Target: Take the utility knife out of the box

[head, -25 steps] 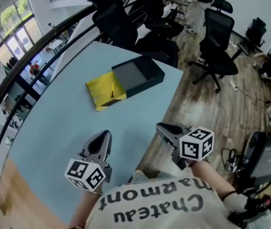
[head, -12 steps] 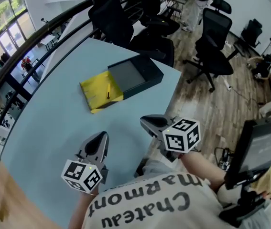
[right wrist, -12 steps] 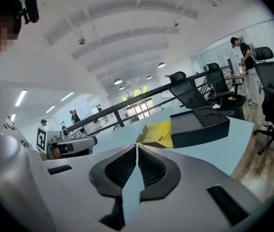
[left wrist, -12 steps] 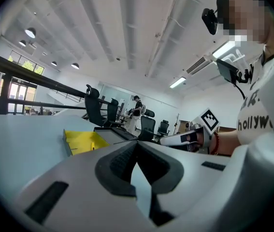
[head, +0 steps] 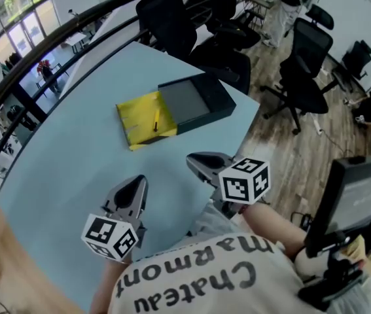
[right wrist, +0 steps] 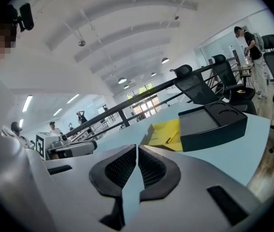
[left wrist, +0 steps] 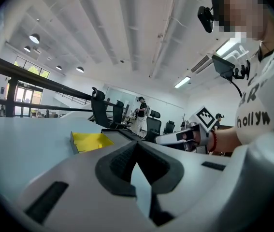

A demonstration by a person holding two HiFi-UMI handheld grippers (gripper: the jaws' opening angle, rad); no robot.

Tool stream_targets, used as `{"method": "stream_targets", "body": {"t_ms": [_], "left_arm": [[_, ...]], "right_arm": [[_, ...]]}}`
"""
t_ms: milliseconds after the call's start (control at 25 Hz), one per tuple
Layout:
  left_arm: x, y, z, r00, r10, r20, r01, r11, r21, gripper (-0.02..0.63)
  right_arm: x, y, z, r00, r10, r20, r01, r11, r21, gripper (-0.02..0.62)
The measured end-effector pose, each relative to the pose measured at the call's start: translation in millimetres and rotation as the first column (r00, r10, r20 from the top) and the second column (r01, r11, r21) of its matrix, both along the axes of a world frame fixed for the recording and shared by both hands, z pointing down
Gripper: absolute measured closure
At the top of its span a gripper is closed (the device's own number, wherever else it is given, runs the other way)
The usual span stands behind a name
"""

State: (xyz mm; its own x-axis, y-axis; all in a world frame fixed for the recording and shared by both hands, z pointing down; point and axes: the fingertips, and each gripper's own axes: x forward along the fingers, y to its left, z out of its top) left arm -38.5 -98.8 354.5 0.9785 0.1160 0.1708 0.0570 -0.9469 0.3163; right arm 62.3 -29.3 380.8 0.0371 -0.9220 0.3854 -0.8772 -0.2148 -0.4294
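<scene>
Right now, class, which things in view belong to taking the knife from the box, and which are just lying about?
Job: dark box, yellow tray, slim knife-like item in it, left tool, right tool (both shut).
Lying about: office chairs, monitor.

left tool (left wrist: 137, 145): jaws together, empty | yellow tray (left wrist: 89, 140): ahead, on blue table (left wrist: 25, 146)

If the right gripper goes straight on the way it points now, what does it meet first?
Probably the light blue table top, just short of the flat yellow tray; the right gripper tilts slightly down. Depth is unclear.
</scene>
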Motion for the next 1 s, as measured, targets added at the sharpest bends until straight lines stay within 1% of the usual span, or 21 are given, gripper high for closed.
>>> {"method": "stream_targets", "body": {"t_ms": [120,320,480,600,760,840,920,960,1000], "left_arm": [[12,-5,6,1.0,-0.021,0.019,0.021,1.0,-0.001,0.604],[40,-12,22,0.996,-0.07,0.048,0.071,0.997,-0.011,0.604],[65,-28,32,0.988,-0.139,0.062,0.142,0.989,-0.036,0.604],[84,-36,41,0.975,-0.204,0.081,0.209,0.976,-0.056,0.604],[106,-45,55,0.953,-0.285,0.1,0.293,0.952,-0.089,0.604],[115,-52,61,0.941,-0.32,0.109,0.331,0.939,-0.095,0.604],[123,-57,66,0.927,-0.354,0.123,0.366,0.925,-0.098,0.604],[126,-59,68,0.921,-0.368,0.131,0.381,0.92,-0.094,0.604],[131,-61,70,0.915,-0.38,0.138,0.393,0.915,-0.088,0.604]], "right_arm": [[13,-13,7,1.0,-0.026,0.011,0.026,1.0,-0.008,0.558],[42,-37,25,0.994,-0.102,0.034,0.103,0.994,-0.024,0.558],[69,-65,37,0.983,-0.174,0.063,0.177,0.983,-0.047,0.558],[89,-88,36,0.966,-0.246,0.073,0.25,0.967,-0.041,0.558],[115,-115,37,0.941,-0.33,0.071,0.334,0.941,-0.048,0.558],[123,-128,38,0.923,-0.378,0.073,0.382,0.923,-0.052,0.558],[126,-136,39,0.893,-0.446,0.056,0.449,0.891,-0.063,0.558],[127,-140,40,0.872,-0.488,0.035,0.489,0.869,-0.076,0.558],[126,-143,42,0.845,-0.535,0.009,0.534,0.84,-0.095,0.558]]}}
